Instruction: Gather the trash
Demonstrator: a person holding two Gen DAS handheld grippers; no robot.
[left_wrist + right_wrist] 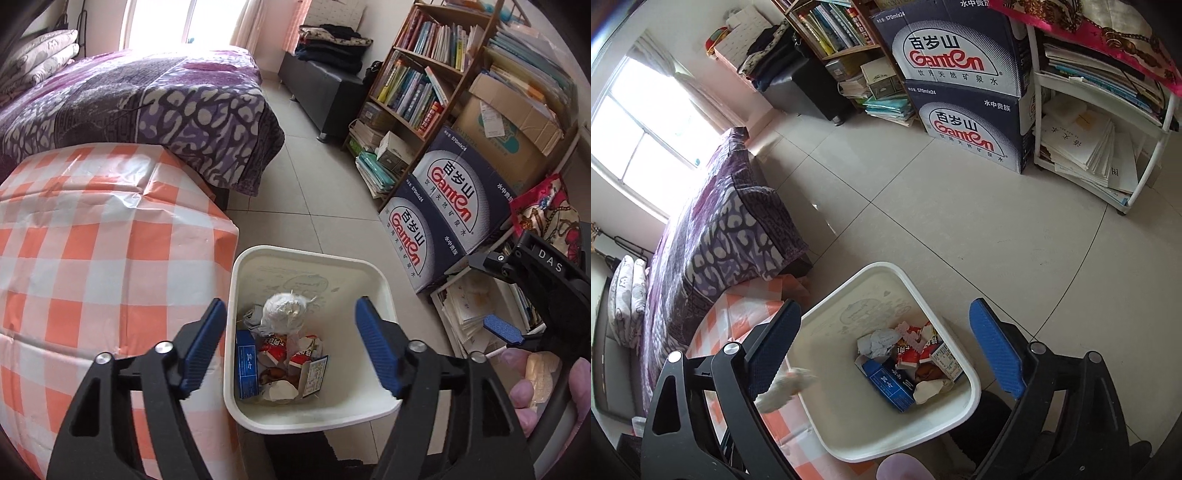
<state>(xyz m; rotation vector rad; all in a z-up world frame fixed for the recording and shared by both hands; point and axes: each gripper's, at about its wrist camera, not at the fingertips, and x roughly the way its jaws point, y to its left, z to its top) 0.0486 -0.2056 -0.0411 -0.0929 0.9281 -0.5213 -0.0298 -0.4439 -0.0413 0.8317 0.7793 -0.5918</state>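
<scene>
A white square trash bin (236, 369) stands on the floor beside the checkered table; it also shows in the right wrist view (971, 387). Inside lie a blue box (246, 363), torn red-and-white wrappers (275, 349) and a white crumpled paper ball (284, 310) that hangs in the air over the bin. My left gripper (291, 347) is open and empty above the bin. My right gripper (886, 347) is open over the bin too; it also shows at the right edge of the left wrist view (502, 328). The white wad (786, 387) blurs beside the right gripper's left finger.
An orange-and-white checkered tablecloth (92, 258) covers the table left of the bin. A purple bed (140, 107) lies behind it. Ganten water cartons (443, 210), a bookshelf (417, 77) and a white paper rack (1108, 133) line the right side. Tiled floor (960, 206) lies between.
</scene>
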